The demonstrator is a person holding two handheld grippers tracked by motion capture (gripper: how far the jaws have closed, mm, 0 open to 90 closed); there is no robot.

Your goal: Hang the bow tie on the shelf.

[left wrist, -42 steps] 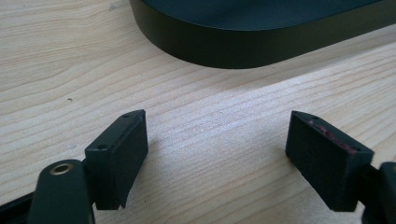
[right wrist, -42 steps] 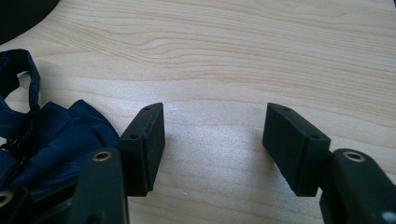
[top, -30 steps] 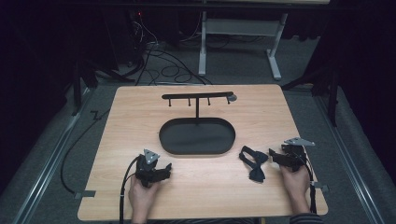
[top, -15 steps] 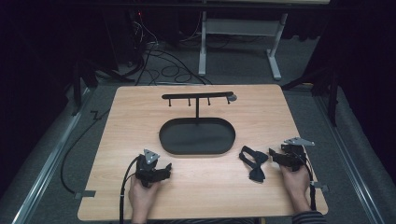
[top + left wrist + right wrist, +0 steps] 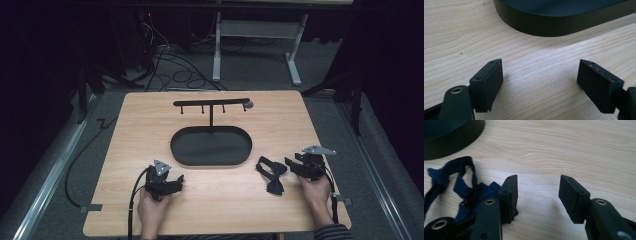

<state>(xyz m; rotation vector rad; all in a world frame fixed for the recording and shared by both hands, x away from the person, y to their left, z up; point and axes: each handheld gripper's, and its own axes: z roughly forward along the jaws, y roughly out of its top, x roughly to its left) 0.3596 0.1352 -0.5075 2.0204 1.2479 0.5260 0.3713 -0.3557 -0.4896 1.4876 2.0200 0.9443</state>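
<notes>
The left gripper (image 5: 172, 181) rests open-jawed near the oval tray (image 5: 211, 159), nothing between its jaws. The bow tie (image 5: 271, 174) lies right of the tray. The right gripper (image 5: 291, 165), nearer, gapes beside it.

No visible change: both tongs, bow tie and stand as before.

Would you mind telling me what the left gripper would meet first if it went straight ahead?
Probably the black oval tray: the open left gripper points at its near wall across bare table.
</notes>
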